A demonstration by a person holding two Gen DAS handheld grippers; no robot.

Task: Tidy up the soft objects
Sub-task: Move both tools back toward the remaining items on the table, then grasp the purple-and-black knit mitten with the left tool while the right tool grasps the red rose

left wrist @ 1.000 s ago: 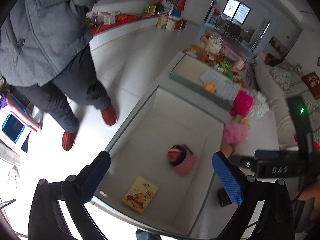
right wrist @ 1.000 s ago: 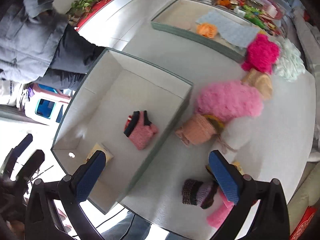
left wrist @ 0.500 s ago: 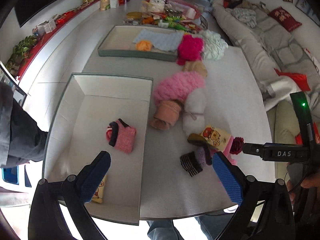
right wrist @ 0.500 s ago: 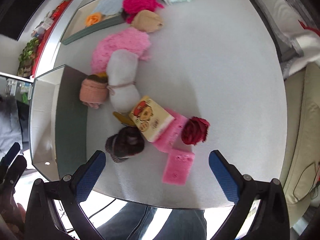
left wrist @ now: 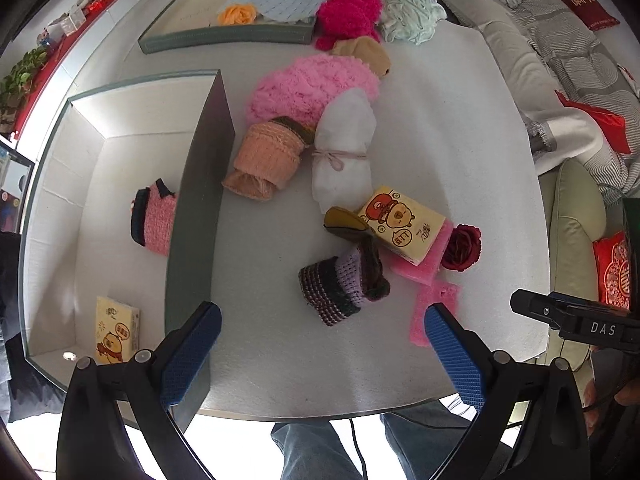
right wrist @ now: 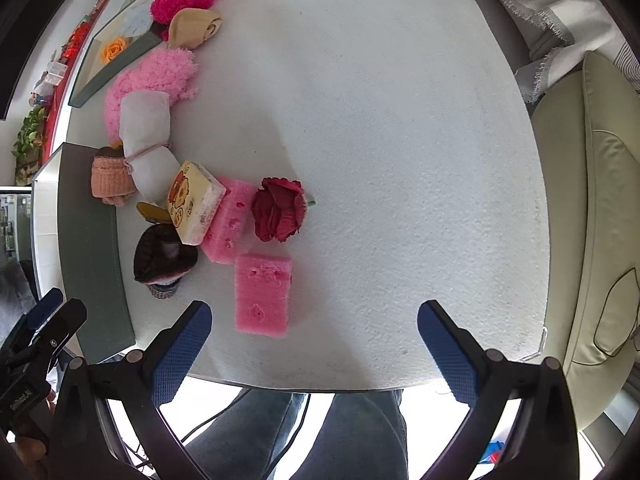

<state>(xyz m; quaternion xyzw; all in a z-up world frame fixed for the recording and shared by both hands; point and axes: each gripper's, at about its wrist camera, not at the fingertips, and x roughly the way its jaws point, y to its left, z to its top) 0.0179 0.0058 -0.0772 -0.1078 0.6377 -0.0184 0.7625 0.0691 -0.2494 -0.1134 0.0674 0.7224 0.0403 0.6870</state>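
Both grippers, left and right, gaped empty; box wall hid half the pink knit.

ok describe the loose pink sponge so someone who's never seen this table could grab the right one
On the white table, find the cluster beside the grey-walled box. The loose pink sponge lies flat at the cluster's near edge, closest to the right gripper. Unlike the other pink sponge, nothing rests on it.
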